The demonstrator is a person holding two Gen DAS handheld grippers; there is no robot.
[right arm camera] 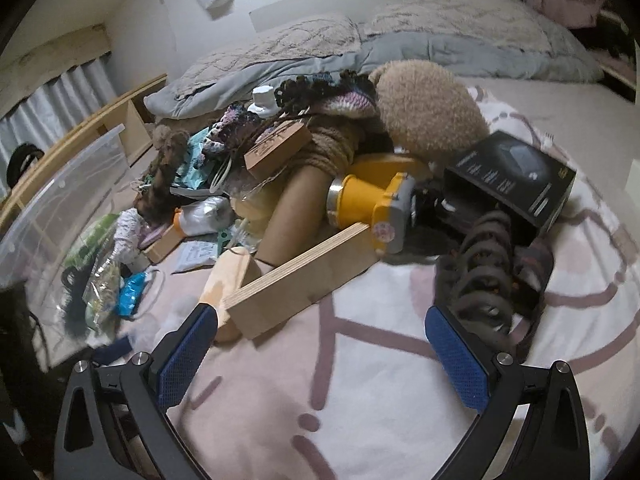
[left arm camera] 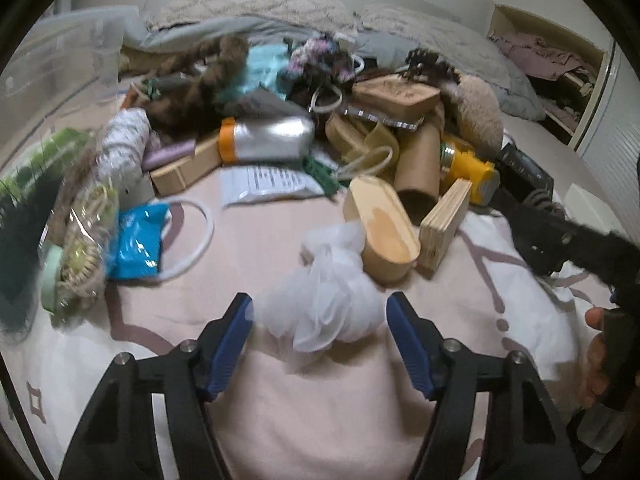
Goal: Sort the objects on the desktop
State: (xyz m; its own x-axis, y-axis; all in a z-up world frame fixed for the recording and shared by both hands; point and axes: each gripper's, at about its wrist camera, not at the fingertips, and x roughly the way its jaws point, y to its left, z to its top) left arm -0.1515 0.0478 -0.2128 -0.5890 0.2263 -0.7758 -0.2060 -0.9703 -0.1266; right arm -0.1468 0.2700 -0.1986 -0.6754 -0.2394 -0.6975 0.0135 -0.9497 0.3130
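clear plastic bin (left arm camera: 60,52) cut off at left edge, motion-blurred green clutter (left arm camera: 52,152), hand (left arm camera: 600,356) mostly out of frame

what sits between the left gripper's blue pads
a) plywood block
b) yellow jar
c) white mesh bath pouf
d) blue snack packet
c: in the left wrist view the white mesh bath pouf lies between the left gripper pads, its edges at about both of them.

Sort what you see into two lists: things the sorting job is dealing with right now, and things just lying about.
In hand now:
- left gripper, jaws either side of the white mesh puff
- right gripper, open, near the plywood block

Lying about:
- blue packet
- cardboard tube
- black box
- pillows
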